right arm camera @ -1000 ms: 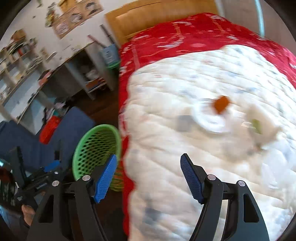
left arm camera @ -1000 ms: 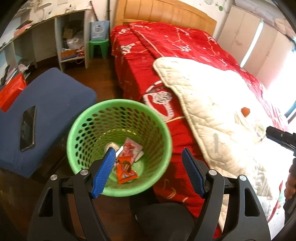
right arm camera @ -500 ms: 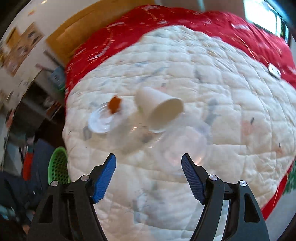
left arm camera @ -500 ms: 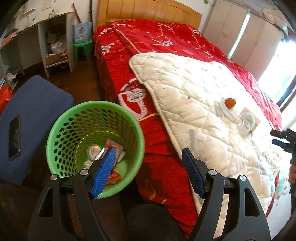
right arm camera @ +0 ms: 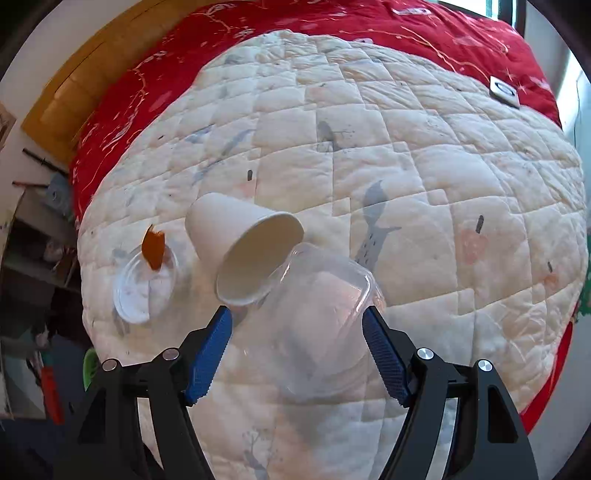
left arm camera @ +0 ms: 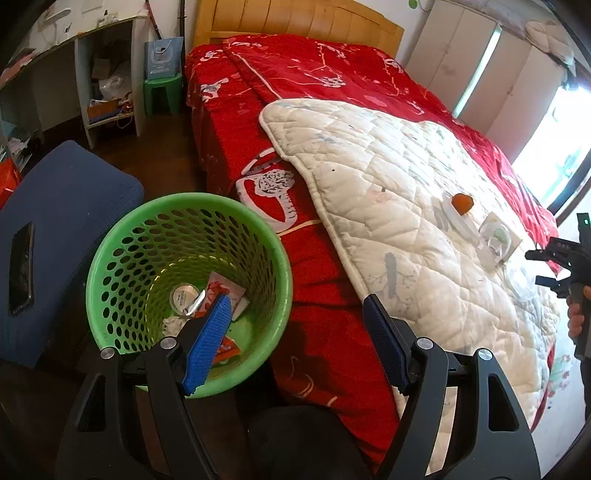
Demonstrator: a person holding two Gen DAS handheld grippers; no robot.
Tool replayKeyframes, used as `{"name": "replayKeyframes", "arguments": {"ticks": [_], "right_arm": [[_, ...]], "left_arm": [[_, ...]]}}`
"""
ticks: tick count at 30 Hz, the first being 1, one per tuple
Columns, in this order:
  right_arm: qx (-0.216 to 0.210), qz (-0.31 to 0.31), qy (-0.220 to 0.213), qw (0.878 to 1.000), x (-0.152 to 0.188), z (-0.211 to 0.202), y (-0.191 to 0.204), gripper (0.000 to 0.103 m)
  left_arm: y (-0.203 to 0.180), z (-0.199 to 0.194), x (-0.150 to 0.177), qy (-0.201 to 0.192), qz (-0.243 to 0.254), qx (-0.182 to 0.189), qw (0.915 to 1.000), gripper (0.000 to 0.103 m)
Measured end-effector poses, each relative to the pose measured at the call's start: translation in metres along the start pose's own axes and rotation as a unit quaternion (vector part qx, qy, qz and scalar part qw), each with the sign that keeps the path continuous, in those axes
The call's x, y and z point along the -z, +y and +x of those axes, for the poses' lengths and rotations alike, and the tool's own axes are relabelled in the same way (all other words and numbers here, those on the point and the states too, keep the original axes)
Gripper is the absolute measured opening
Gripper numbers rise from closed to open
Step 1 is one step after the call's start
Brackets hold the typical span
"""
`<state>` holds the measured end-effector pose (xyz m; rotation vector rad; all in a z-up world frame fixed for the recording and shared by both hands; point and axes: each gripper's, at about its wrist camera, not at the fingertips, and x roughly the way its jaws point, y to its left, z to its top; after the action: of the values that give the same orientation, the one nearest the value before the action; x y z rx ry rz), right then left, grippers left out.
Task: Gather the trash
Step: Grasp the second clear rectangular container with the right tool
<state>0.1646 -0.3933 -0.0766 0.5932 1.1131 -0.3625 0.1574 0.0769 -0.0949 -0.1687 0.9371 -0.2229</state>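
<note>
I am seeing a black phone (left arm camera: 21, 266) lying on a blue cushion (left arm camera: 70, 206), a green stool (left arm camera: 162, 92) standing beside the bed (left arm camera: 332, 74), and a desk (left arm camera: 62, 33), perhaps cluttered.

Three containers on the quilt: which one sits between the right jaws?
The clear plastic tub, lying tipped between the open right gripper jaws. The white paper cup lies beyond it on its side; the round clear lid sits off left.
</note>
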Motion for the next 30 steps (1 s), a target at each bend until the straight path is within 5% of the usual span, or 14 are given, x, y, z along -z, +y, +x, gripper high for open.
{"name": "replayKeyframes", "arguments": {"ticks": [17,30], "right_arm": [[0.055,0.009,0.013,0.998,-0.007,0.024,0.003,0.062],[0.02,-0.056,-0.011,0.998,0.006,-0.014,0.005,0.056]], "left_arm": [[-0.01,0.009,-0.003,0.003,0.014,0.016,0.9998,0.073],[-0.096,0.011,-0.015,0.001,0.087,0.079,0.993,0.073]]}}
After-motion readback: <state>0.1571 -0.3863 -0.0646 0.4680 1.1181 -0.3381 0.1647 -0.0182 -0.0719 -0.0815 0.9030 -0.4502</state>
